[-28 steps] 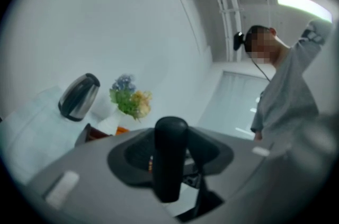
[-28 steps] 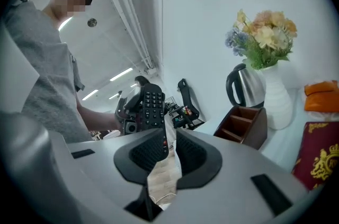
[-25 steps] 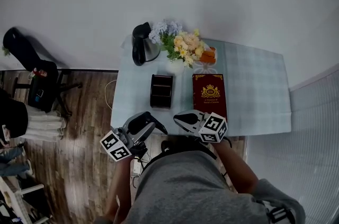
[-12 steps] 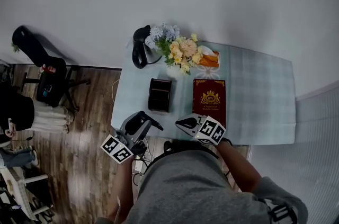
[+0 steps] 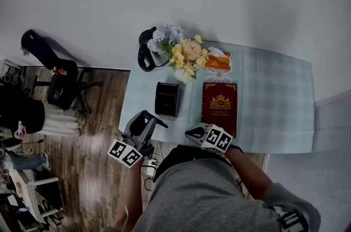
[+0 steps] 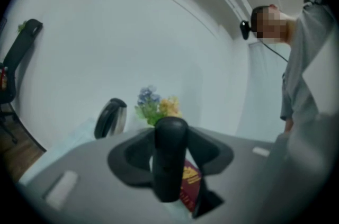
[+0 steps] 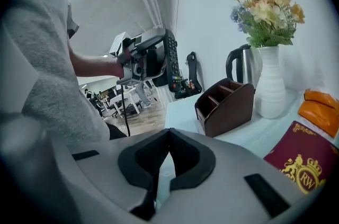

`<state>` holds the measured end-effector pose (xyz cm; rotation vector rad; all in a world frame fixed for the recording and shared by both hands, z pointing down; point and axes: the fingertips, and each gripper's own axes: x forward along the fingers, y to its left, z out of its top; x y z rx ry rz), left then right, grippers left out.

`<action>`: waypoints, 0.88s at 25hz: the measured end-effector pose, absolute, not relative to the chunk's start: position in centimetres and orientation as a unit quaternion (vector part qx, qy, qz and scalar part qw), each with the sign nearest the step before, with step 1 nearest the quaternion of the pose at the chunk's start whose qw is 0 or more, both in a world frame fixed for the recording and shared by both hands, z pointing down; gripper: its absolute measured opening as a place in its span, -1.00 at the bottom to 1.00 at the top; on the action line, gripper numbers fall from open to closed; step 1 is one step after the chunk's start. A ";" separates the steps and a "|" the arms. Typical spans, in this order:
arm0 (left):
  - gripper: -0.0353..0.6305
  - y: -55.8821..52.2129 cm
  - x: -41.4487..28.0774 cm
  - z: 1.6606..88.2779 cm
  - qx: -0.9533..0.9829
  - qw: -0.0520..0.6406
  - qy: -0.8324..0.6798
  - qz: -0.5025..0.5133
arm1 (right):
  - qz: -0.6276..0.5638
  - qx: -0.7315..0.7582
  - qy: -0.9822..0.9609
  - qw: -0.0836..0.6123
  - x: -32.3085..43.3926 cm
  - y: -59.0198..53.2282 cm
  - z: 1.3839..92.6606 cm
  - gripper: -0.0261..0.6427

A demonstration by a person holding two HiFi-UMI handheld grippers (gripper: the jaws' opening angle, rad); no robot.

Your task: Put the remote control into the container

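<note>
My left gripper [image 5: 147, 124] has its jaws partly spread and pinching the remote [image 6: 169, 150]. The remote stands upright between the pads, and its upper end rises past them. From the right gripper view its button face shows, held in the air off the near left corner of the table [image 5: 263, 116]. It is well apart from the container [image 5: 166, 99].

The container is a dark wooden caddy on the table, just beyond my left gripper and left of the red book [image 5: 220, 107]. It is split by dividers, and the slots I can see from the right gripper view show only bare wood. Behind it, along the far edge, stand a kettle [image 5: 144, 55], a vase of flowers [image 5: 184, 55] and something orange [image 5: 218, 61].

My right gripper [image 7: 168, 139] hangs at the near edge beside the book's corner, jaws pressed together with nothing between them.

Compared with a second ago, my left hold is unchanged. My right jaws have gone from almost shut to fully shut, and the remote is still outside the container.
</note>
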<state>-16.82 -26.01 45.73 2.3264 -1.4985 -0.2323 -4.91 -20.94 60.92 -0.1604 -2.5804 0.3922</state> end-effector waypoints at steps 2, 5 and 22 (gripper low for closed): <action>-0.32 -27.1 -16.9 45.8 0.815 0.179 -0.545 -0.077 | 0.147 -0.059 -0.951 0.266 -4.6 -20.8 61.9 -0.87; -0.32 -28.6 -17.0 45.8 0.805 0.176 -0.562 -0.073 | 0.161 -0.054 -0.949 0.266 -4.5 -20.6 62.5 -0.87; -0.32 -33.6 -18.9 49.4 0.746 0.173 -0.642 -0.035 | 0.182 -0.024 -0.951 0.249 -6.4 -23.5 63.0 -0.87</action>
